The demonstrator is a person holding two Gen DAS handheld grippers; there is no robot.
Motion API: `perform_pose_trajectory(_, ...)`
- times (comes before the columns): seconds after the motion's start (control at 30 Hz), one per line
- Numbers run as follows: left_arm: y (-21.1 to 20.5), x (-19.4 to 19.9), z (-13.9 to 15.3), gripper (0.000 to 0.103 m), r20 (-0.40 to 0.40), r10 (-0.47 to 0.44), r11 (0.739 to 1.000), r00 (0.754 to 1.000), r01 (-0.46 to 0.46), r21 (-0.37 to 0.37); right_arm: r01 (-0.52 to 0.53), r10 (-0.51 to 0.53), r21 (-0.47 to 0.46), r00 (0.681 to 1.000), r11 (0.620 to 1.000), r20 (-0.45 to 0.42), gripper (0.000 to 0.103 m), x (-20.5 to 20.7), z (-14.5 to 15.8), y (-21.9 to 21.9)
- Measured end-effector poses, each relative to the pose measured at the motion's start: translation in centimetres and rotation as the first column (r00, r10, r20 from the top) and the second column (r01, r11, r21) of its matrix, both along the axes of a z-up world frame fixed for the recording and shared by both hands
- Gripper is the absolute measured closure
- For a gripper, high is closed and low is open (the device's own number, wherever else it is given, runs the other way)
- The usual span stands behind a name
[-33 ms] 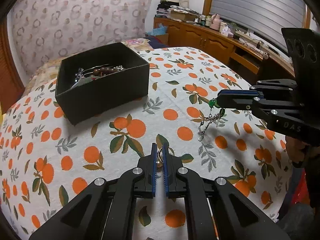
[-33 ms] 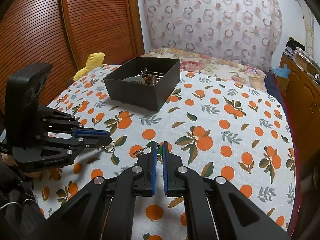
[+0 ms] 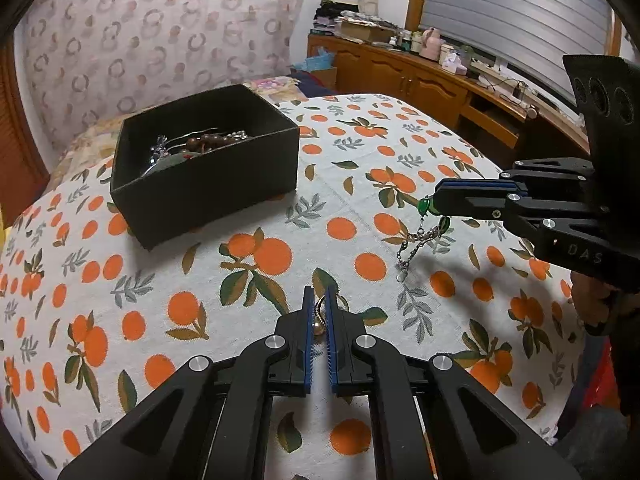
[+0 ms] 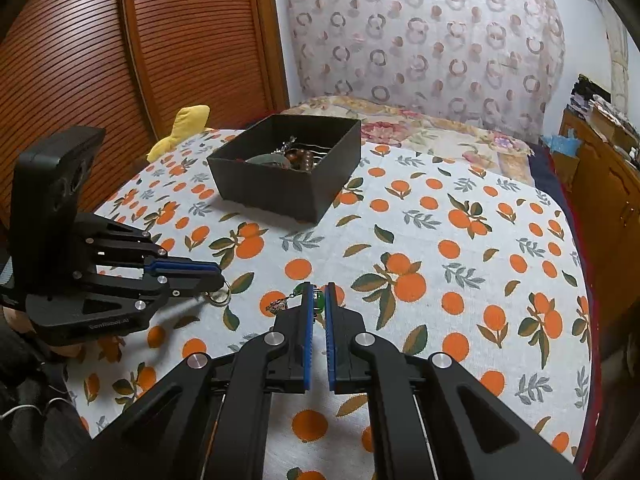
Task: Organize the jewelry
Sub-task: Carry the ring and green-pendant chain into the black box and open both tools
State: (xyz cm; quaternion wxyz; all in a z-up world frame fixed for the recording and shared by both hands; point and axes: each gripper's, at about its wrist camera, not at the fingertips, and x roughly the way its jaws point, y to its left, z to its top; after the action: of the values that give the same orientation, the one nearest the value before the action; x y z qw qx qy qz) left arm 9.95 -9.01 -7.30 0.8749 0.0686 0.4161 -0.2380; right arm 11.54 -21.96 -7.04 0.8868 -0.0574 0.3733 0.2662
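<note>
Our left hand-held gripper [image 3: 319, 312] has its blue pads pressed together on a small gold-toned ring [image 3: 320, 317], which sits pinched near the fingertips just above the orange-print cloth [image 3: 160, 280] that covers the surface. Our right hand-held gripper [image 4: 317, 300] is likewise clamped, on a green bead of a silvery chain bracelet [image 3: 416, 240]; the rest of the chain hangs loose below the pads, its end trailing down to the cloth. We judge both pieces light and hard. The ring is stiff and smooth, so it could slip or twist out of a narrow pinch, and it is best held across its band. The chain is limp and will swing, and its free end could snag on a wall as it goes in, so a hold near the beads with the tail lowered first suits it. Farther out, well apart from both grippers, stands the open black box [image 3: 208, 184], already holding brown beads and metal pieces in a tangle we cannot sort out. How firmly the ring is seated between the pads is hard to see, and the chain's clasp is too small to make out.
</note>
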Motion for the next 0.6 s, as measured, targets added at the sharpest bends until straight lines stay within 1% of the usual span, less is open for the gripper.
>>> perform_pose_trajectory(0.1,0.3,0.0,0.4,0.099,0.009,0.007,1.000,1.000,-0.007,-0.012,0.001,-0.001,0.000,1.000,1.000,0.004,0.097,0.1,0.2,0.1)
perform_pose_trajectory(0.23,1.0,0.6,1.6,0.099,0.034,0.030,0.999,0.999,-0.029,-0.026,-0.008,0.008,0.007,1.000,1.000,0.025,0.097,0.5,1.1,0.5)
perform_pose_trajectory(0.43,2.4,2.7,3.9,0.099,0.088,0.080,0.996,0.993,-0.077,-0.044,-0.027,0.025,0.023,0.996,0.999,0.081,0.097,1.9,3.4,1.3)
perform_pose_trajectory(0.6,3.3,4.6,5.4,0.099,0.116,0.117,0.992,0.986,-0.111,-0.054,-0.037,0.032,0.040,0.992,0.999,0.120,0.096,3.8,5.3,2.0)
